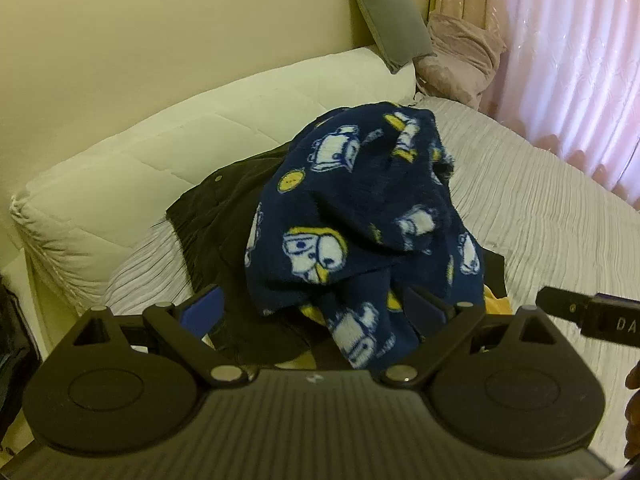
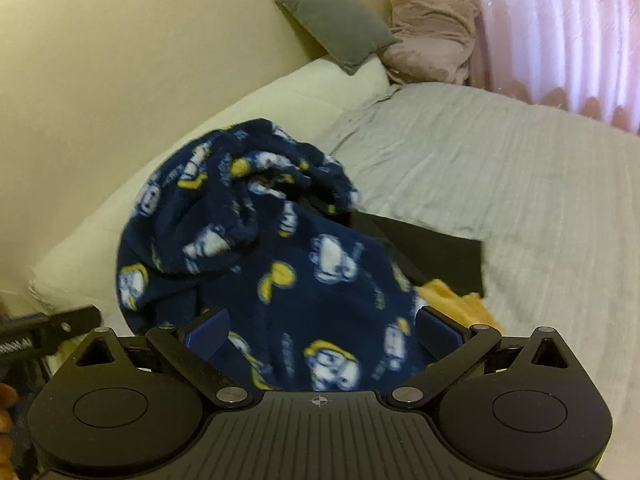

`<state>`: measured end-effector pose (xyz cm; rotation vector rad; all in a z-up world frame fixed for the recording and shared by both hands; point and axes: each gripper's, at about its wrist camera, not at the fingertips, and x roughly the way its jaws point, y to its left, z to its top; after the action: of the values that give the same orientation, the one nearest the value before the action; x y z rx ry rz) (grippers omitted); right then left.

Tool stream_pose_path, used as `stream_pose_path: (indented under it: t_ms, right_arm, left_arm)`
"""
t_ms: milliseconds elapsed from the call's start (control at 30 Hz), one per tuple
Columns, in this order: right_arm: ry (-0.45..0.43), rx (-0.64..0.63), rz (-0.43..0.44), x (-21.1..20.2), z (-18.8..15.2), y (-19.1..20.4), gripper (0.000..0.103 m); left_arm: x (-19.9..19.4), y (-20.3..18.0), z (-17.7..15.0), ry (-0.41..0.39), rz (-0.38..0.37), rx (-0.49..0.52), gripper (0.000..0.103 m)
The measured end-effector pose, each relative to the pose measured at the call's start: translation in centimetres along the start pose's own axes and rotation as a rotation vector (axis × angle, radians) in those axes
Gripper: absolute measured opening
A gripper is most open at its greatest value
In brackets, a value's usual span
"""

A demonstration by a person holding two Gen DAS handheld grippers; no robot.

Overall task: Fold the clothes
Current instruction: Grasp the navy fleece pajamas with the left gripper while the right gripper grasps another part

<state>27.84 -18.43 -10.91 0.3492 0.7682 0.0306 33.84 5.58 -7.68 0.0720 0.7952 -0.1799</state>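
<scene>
Lying bunched, no clear axis — navy fleece; both claws wide open, empty.

This is a bedroom in a home. A bed with a pale ribbed cover fills most of both views, with a white quilted duvet rolled along the cream wall, and a grey cushion and a crumpled pink blanket propped at its far corner. Pink pleated curtains hang beside the bed, and loose clothes are heaped on the cover.
</scene>
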Motion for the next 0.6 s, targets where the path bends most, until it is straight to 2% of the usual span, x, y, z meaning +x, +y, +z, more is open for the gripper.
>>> stream_pose_path:
  t_ms: [200, 267, 433, 600]
  right_arm:
    - [-0.002, 0.162, 0.150, 3.6, 0.8, -0.5, 0.102]
    - [0.001, 0.223, 0.200, 4.8, 1.1, -0.7, 0.082]
    - [0.008, 0.369, 0.301, 7.7, 1.6, -1.4, 0.082]
    - [0.003, 0.405, 0.339, 10.3, 2.3, -1.4, 0.082]
  left_arm:
    - [2.6, 1.9, 0.9, 0.015, -0.025, -0.019, 0.094]
    - [3.5, 2.5, 1.0, 0.023, -0.038, -0.033, 0.094]
    - [5.7, 3.7, 1.4, 0.041, -0.065, -0.060, 0.092]
    - [7.8, 4.8, 1.8, 0.052, -0.096, -0.101, 0.091]
